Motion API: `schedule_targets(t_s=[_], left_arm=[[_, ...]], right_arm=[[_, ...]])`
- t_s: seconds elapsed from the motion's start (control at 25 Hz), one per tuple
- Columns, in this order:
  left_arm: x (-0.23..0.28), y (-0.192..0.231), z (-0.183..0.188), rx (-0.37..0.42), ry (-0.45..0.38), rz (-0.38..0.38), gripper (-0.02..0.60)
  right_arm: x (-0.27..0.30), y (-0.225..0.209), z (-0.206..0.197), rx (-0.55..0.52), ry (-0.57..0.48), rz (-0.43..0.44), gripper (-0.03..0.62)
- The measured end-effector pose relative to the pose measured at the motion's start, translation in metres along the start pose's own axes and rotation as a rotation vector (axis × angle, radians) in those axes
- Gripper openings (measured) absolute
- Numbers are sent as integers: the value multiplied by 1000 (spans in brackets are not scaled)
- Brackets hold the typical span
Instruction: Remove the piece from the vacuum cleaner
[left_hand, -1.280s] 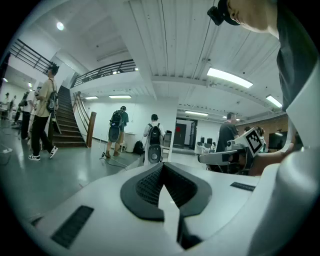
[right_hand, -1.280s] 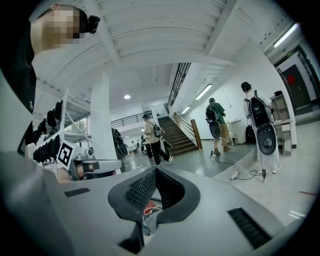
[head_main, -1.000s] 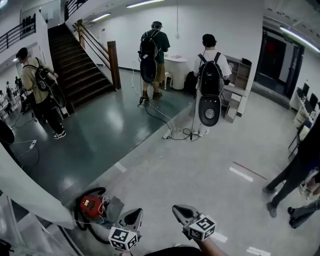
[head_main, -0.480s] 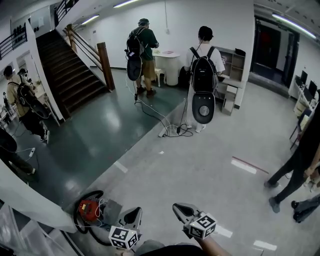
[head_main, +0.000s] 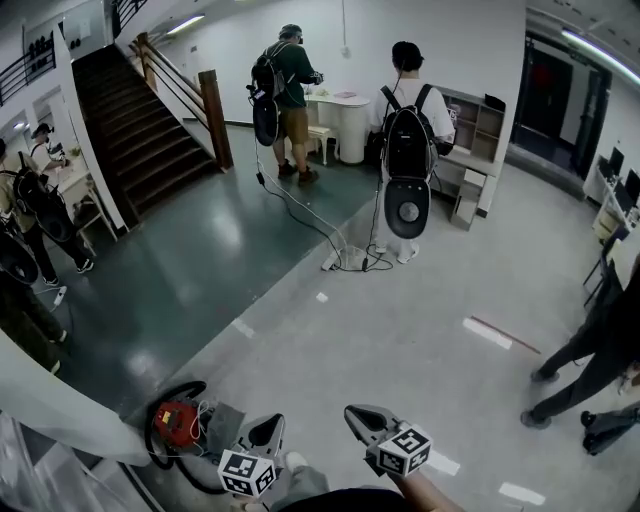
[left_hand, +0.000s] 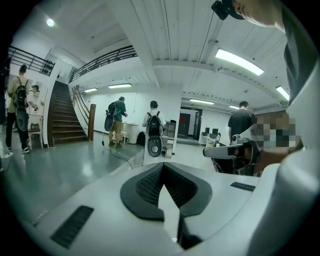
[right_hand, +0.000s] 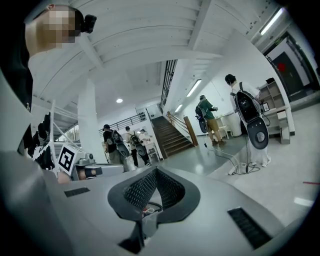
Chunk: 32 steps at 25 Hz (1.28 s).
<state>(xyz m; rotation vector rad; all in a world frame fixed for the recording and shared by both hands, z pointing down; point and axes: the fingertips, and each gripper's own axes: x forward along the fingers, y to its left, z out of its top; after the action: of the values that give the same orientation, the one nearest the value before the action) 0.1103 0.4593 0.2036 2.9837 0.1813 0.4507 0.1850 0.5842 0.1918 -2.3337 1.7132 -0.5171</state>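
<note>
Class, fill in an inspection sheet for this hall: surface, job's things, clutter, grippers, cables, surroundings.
Surface: floor, grey nearby, dark green farther left.
Job's things: red vacuum cleaner on the floor at lower left, untouched.
Clutter: white tape strips on the floor.
Grippers: left gripper and right gripper both shut, empty.
Cables: white cables and a power strip by a standing person; black hose at the vacuum cleaner.
Surroundings: stairs, shelf, people with backpacks.

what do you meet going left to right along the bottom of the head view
red vacuum cleaner → left hand-held gripper → right hand-held gripper → white floor strip → bystander's shoe
</note>
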Motion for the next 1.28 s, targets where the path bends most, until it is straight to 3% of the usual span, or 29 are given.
schedule_targets(t_s=[0.6,0.92,1.28], left_arm=[[10,207,27,-15,-5,24,17],[-17,274,13,-87,-6,112,17],[-49,344,-1,-165,-9,284,17]], right_arm=[[198,18,30,-13,48,-6,28],[272,41,28,-37,107,62,28],[369,71,19,-64,202,239,28]])
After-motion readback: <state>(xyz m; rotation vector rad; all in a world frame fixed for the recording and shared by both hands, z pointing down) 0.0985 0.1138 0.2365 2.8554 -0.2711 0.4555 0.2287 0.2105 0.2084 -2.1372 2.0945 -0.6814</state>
